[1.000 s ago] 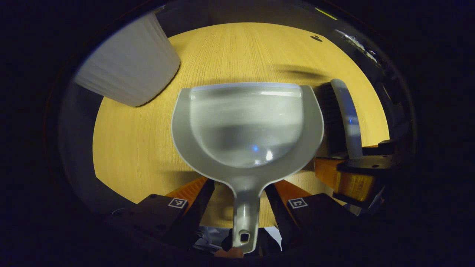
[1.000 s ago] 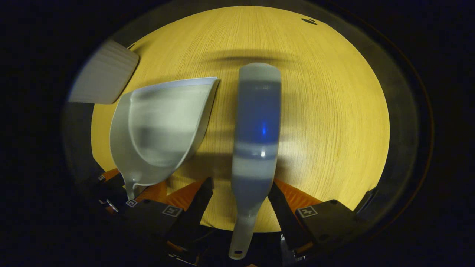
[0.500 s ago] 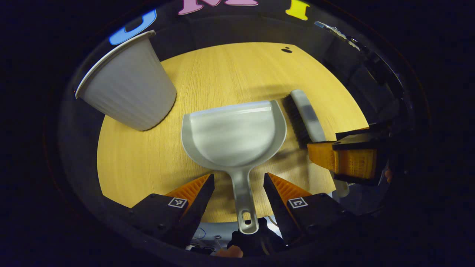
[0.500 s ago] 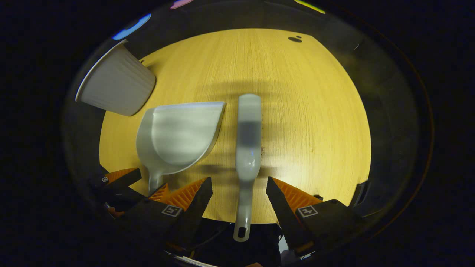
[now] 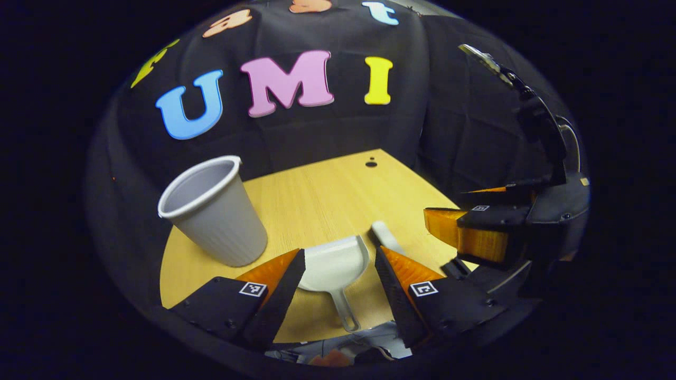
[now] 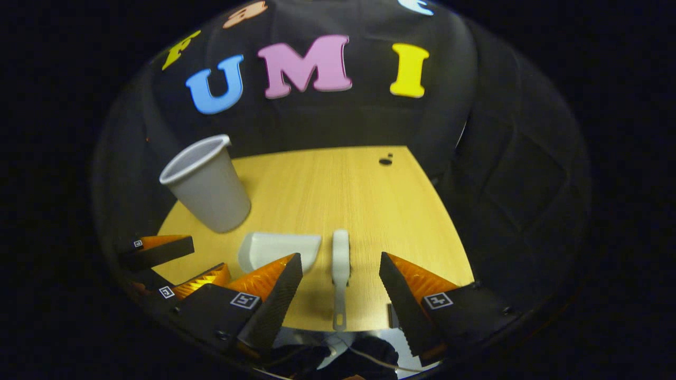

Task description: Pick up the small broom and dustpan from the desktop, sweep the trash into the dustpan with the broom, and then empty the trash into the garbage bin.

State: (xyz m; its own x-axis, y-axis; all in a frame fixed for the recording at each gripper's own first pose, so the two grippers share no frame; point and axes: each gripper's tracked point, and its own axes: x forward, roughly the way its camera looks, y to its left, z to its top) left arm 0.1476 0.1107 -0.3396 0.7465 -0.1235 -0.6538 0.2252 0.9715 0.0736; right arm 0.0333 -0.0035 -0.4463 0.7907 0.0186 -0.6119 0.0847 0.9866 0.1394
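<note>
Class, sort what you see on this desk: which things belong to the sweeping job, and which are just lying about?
For the job:
- dustpan
- small broom
- garbage bin

Lying about:
- small dark speck near the desk's far edge, too small to identify

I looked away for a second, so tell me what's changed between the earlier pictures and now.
Both grippers pulled up and back from the table: the dustpan and broom now look far smaller, and the booth wall has come into view. Nothing was grasped or released. Left gripper and right gripper stayed open; dustpan, broom and bin kept their places.
</note>
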